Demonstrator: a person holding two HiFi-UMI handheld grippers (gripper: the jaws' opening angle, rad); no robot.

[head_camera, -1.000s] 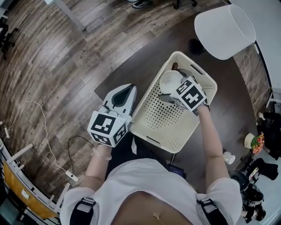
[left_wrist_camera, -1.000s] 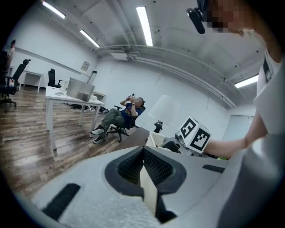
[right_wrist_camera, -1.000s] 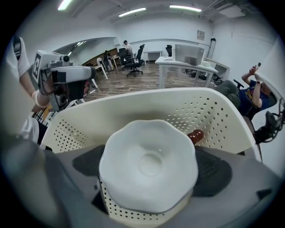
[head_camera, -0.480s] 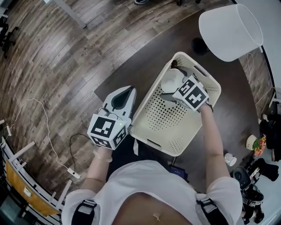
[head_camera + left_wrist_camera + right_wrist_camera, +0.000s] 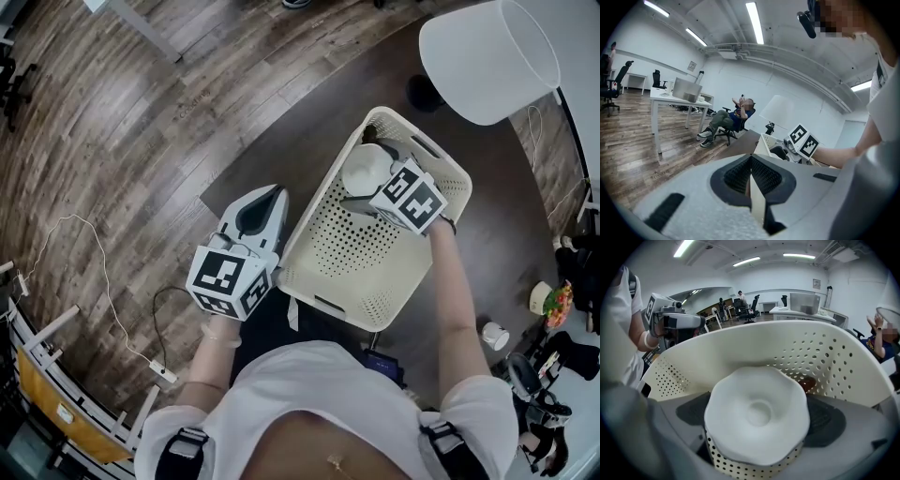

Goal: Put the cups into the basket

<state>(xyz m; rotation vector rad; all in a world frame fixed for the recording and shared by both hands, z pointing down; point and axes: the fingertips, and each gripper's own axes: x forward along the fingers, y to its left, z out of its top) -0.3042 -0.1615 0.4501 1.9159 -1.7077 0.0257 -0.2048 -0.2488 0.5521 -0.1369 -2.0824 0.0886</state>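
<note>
Gripping a white cup (image 5: 757, 413) between its jaws, the right gripper (image 5: 367, 199) hangs inside the basket (image 5: 323, 272), a brown thing (image 5: 808, 383), perhaps another cup, just beyond. The left gripper (image 5: 262, 208), closed and empty, sits outside.

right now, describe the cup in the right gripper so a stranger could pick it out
Find the cream perforated basket on the dark table; the right gripper reaches into its far end. Between its fingers is the white cup, with a wavy edge, unlike the small brown thing behind it.
</note>
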